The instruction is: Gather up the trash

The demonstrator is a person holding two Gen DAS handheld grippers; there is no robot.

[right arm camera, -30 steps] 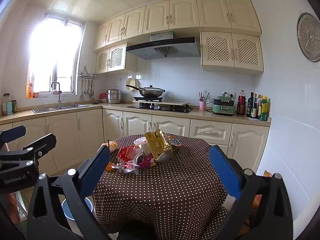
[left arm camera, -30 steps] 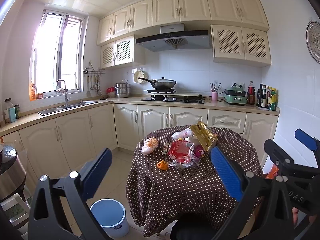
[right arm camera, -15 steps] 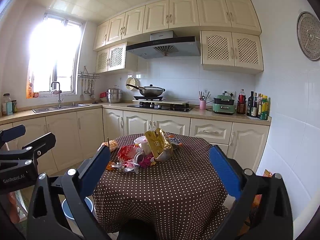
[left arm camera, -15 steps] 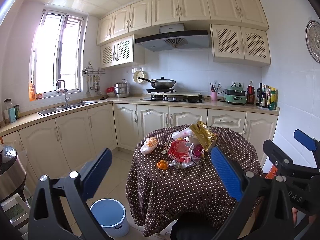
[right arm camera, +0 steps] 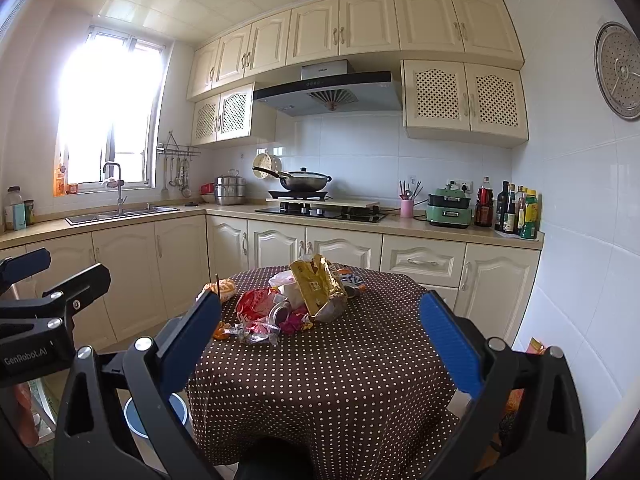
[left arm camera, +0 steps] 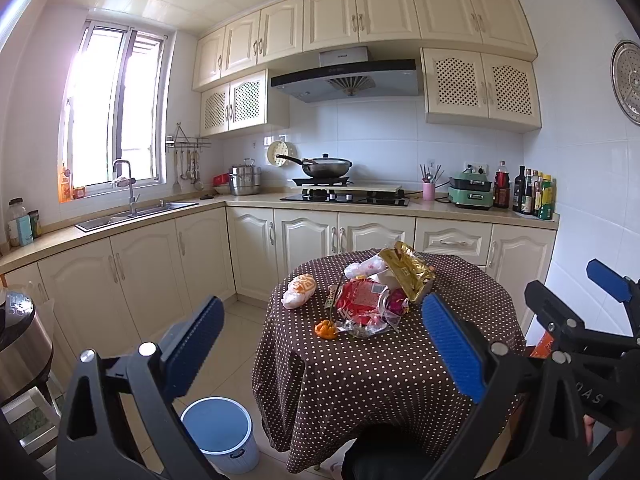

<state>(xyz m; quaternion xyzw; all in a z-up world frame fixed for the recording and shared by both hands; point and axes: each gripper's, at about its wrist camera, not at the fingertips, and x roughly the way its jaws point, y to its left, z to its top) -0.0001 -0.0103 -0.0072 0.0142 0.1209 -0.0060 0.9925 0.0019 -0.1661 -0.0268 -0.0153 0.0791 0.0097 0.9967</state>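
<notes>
Left-wrist view, lower left of frame: a blue waste bin stands on the floor tiles beside the round table with the dotted cloth; its visible interior shows no litter. At frame centre the left gripper is spread wide and grasps nothing. Beyond it, on the tabletop, lies the trash: a white-and-orange bag set apart to the left, an orange scrap, a red wrapper over clear film, and a gold foil bag tilted up behind. At the right edge the second tool enters.

Right-wrist view: the right gripper is likewise released and empty, held near the table's front edge and well short of the pile, where the gold foil bag stands uppermost.

Assessment: collection appears not yet begun. Every visible item remains on the table, and none is gripped.
</notes>
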